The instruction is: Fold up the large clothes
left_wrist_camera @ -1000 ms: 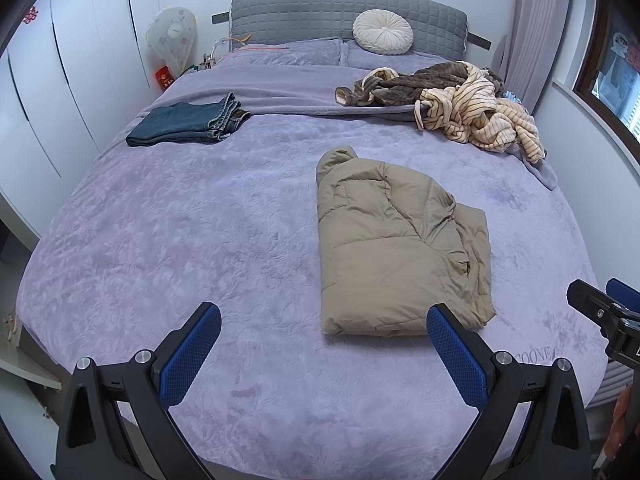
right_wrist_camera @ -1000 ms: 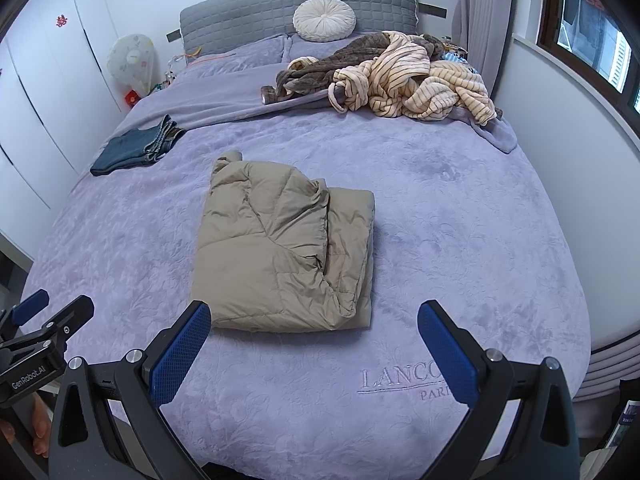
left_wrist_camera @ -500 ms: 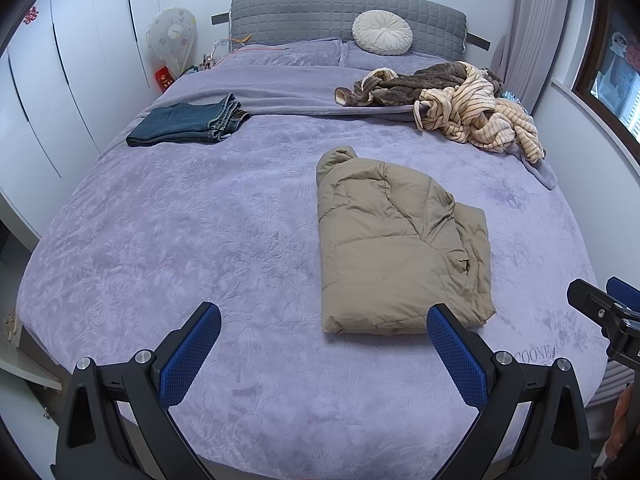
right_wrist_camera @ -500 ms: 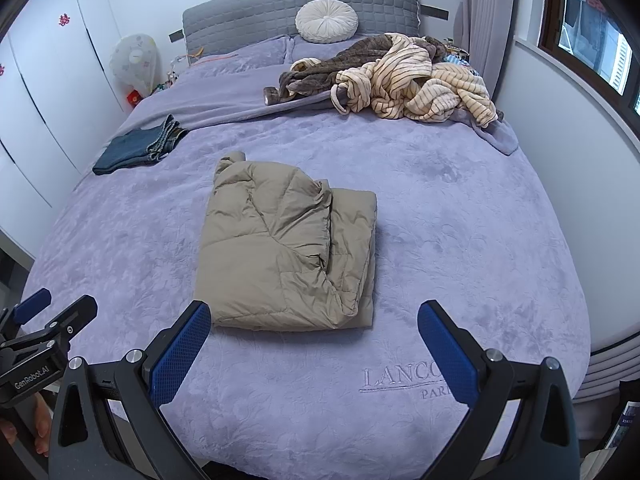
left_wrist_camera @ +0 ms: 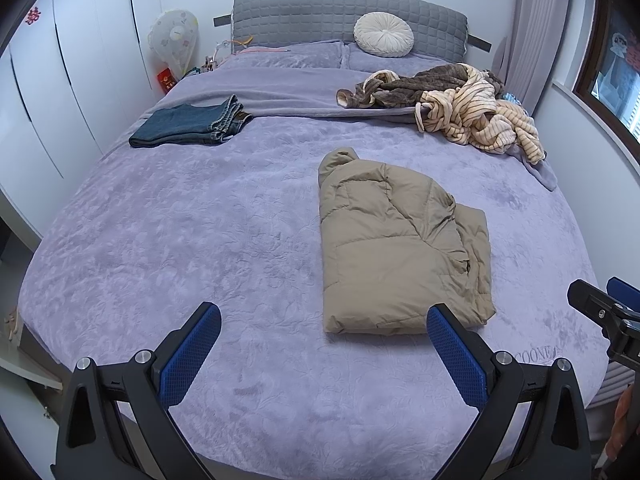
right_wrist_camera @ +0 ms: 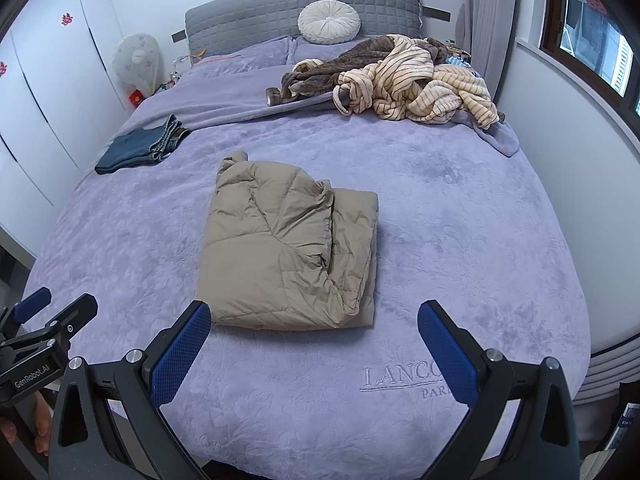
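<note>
Left gripper (left_wrist_camera: pixel 323 322): its blue-padded fingers (left_wrist_camera: pixel 191 354) are spread wide with nothing between them; it hangs over the foot edge of the bed, apart from the jacket. It also shows at the lower left of the right wrist view (right_wrist_camera: pixel 40 312).
Right gripper (right_wrist_camera: pixel 314 318): blue pads (right_wrist_camera: pixel 448 354) equally wide apart, nothing held, poised over the foot edge just short of the jacket's near edge. Part of it shows at the right border of the left wrist view (left_wrist_camera: pixel 604 312).
Puffer jacket (left_wrist_camera: pixel 400 248): tan and quilted, folded into a rough rectangle, lying flat on the bedspread in the middle of the bed, nearer the foot edge than the headboard. A folded layer lies on top with a thinner strip exposed along its right side; a rounded bit sticks out at the far left corner.
Bedspread (right_wrist_camera: pixel 460 240): lilac and plush, with embroidered lettering near the foot edge.
Jeans (left_wrist_camera: pixel 188 126): folded denim, flat near the left edge of the bed, well apart from the jacket.
Robes (right_wrist_camera: pixel 400 76): a loose heap of cream striped and brown fleece garments at the far right corner of the bed, unfolded.
Round cushion (left_wrist_camera: pixel 383 34): cream, leaning against the grey quilted headboard (left_wrist_camera: pixel 304 14).
Fan (left_wrist_camera: pixel 173 46): white, standing beside the bed's far left corner.
Wardrobe (left_wrist_camera: pixel 68 80): white doors along the left wall.
</note>
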A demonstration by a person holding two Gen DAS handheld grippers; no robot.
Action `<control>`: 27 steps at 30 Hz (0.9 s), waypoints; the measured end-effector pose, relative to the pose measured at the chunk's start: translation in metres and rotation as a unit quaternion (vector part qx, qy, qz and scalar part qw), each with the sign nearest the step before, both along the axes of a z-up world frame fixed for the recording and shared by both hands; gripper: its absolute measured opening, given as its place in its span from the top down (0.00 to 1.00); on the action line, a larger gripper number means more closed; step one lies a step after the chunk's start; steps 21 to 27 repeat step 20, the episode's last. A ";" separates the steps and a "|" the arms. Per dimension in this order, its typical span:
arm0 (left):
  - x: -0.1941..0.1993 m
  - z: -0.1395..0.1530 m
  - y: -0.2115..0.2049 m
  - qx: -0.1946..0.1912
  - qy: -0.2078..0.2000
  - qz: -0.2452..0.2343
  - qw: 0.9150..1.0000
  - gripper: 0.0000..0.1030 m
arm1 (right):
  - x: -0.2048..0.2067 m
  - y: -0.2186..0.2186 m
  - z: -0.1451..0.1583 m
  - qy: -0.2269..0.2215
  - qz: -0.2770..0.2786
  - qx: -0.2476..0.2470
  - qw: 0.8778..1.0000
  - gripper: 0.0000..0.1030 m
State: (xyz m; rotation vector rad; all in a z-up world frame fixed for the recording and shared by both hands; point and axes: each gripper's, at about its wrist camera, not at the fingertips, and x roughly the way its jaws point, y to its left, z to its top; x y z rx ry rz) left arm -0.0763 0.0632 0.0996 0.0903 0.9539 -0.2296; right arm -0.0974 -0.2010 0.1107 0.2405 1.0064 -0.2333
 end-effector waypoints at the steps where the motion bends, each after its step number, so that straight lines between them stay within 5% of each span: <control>1: 0.000 0.000 0.000 0.000 0.000 0.000 1.000 0.00 | -0.001 -0.001 0.000 0.000 0.000 0.000 1.000 0.00; 27: -0.009 0.006 -0.002 -0.001 -0.010 -0.003 1.000 0.00 | 0.000 0.003 0.000 0.000 0.000 0.000 1.000 0.00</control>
